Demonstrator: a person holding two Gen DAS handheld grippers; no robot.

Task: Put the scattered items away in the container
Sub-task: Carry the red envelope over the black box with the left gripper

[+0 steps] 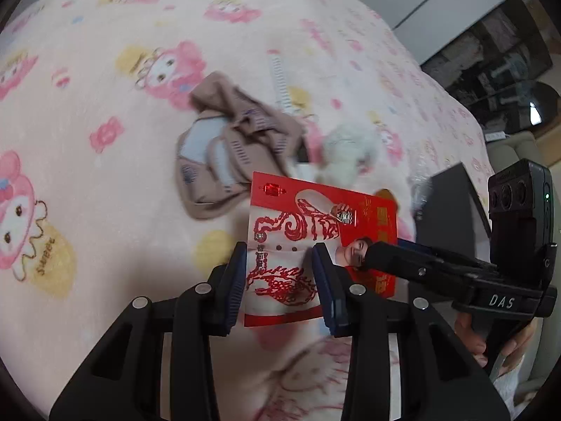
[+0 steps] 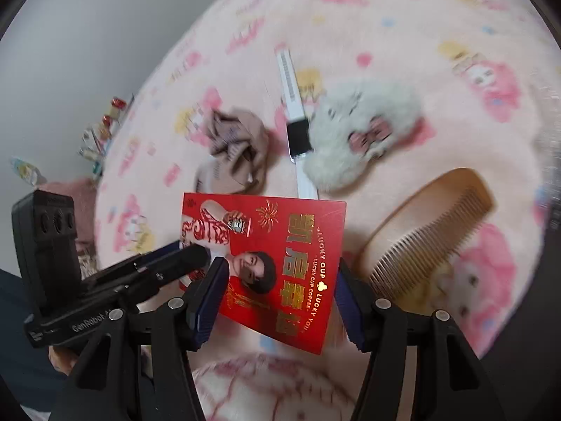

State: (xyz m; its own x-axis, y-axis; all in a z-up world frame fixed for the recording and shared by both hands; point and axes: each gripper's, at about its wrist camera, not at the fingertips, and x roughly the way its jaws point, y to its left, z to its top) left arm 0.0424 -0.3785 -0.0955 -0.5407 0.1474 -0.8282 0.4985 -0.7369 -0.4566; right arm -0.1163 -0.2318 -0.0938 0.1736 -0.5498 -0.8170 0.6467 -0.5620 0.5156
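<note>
A red printed card (image 2: 298, 245) hangs just above the pink cartoon blanket (image 2: 403, 17). My right gripper (image 2: 280, 263) is shut on it, one pad against each long edge. My left gripper (image 2: 189, 254) reaches in from the left, its fingertips over the card's left edge. In the left wrist view the card (image 1: 315, 210) lies face-on behind my left gripper (image 1: 279, 246). There its left edge runs along one pad and the rest passes behind the other finger, so these jaws do not pinch it. My right gripper (image 1: 385, 251) crosses the card's right side.
On the blanket lie a crumpled beige sock (image 2: 238, 147), a white-strapped watch (image 2: 298, 133), a white fluffy plush (image 2: 361, 129) and a wooden comb (image 2: 427, 224). A dark box (image 1: 448, 207) sits at the bed's right edge. A hand (image 1: 491, 336) holds the right gripper.
</note>
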